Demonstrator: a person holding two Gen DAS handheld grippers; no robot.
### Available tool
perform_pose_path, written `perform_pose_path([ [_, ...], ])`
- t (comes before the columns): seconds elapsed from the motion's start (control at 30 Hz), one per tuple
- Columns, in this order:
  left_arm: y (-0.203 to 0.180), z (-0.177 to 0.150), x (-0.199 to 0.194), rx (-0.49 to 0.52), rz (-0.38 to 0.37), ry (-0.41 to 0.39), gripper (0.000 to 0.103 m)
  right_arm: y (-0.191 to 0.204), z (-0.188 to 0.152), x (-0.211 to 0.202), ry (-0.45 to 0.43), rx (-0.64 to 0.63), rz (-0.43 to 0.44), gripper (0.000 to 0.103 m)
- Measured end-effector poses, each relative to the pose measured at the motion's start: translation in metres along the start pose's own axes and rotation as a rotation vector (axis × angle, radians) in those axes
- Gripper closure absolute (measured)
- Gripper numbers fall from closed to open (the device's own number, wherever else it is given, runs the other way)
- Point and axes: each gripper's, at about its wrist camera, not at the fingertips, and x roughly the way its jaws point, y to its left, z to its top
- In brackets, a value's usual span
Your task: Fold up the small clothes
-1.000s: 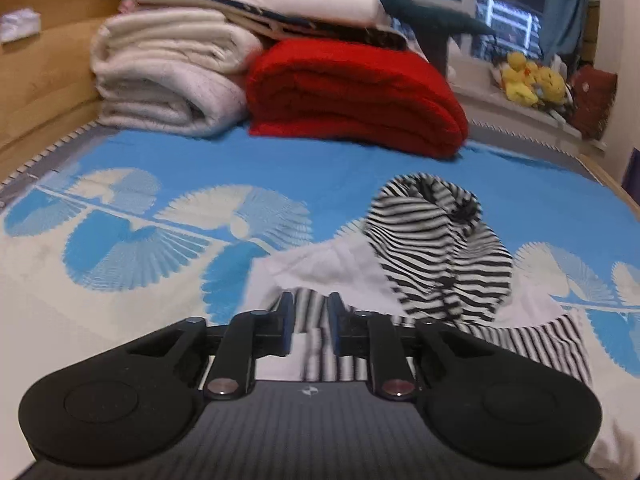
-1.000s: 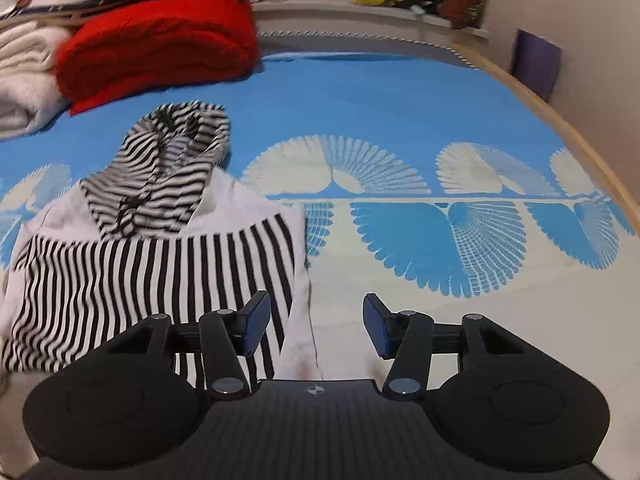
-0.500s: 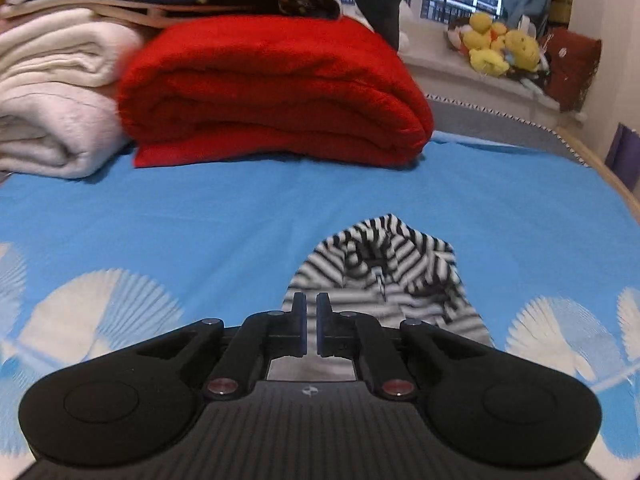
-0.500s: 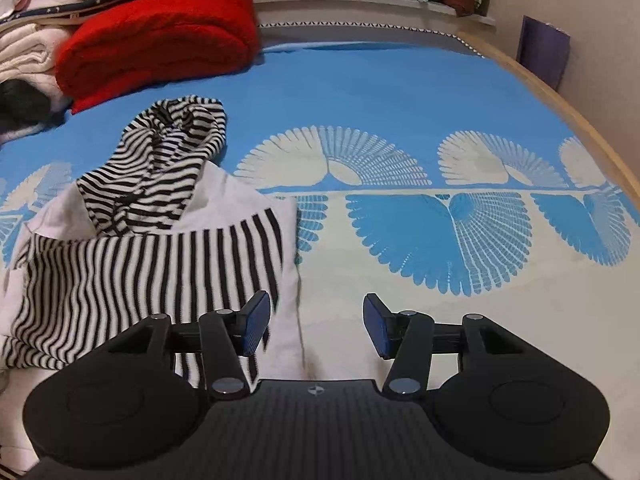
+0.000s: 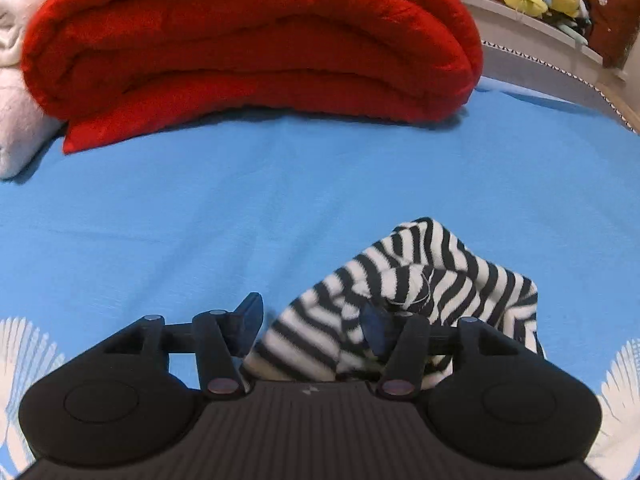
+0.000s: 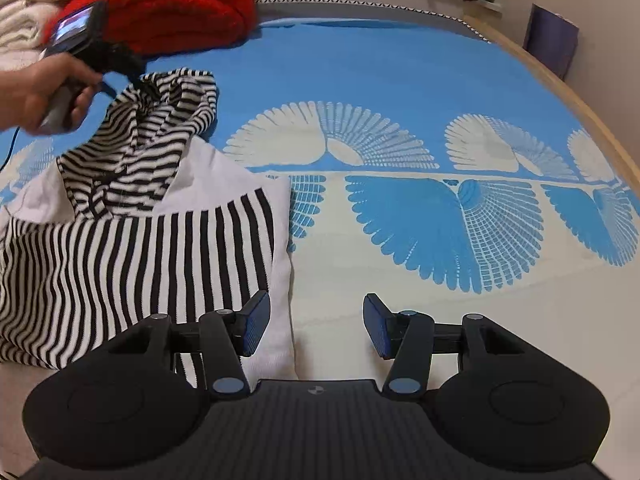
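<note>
Left wrist view: left gripper, jaws just opened, straddles black-and-white striped knit hood unpinched; right gripper spread, empty; hood may be bunched if jaws are closed askew.

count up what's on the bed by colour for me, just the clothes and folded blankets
Black-and-white striped: 1, the hooded top
Red: 1, the folded blanket
White or cream: 1 pile of folded blankets, number unclear
Total: 3 at least
</note>
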Motion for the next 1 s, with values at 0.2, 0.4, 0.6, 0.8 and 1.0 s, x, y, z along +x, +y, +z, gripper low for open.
perform_pose_path([
  [0.2, -0.008, 0.000, -0.013, 0.073, -0.053, -0.039, 0.097, 0.012, -0.001, 0.007, 0.009, -0.028, -0.020, 0.050],
  [0.4, 0.004, -0.062, -0.138, 0.156, -0.227, -0.230, 0.097, 0.017, 0.007, -0.002, -0.016, -0.007, -0.011, 0.050],
  [0.6, 0.039, -0.227, -0.301, 0.243, -0.415, -0.280, 0.097, 0.009, 0.015, -0.023, -0.071, 0.067, 0.000, 0.050],
  [0.8, 0.062, -0.332, -0.363, 0.289, -0.434, -0.017, 0.089, 0.006, 0.013, -0.043, -0.128, 0.162, 0.035, 0.050],
  [1.0, 0.133, -0.318, -0.340, -0.358, -0.488, -0.113, 0.084, 0.011, 0.010, -0.055, -0.172, 0.238, 0.128, 0.069],
])
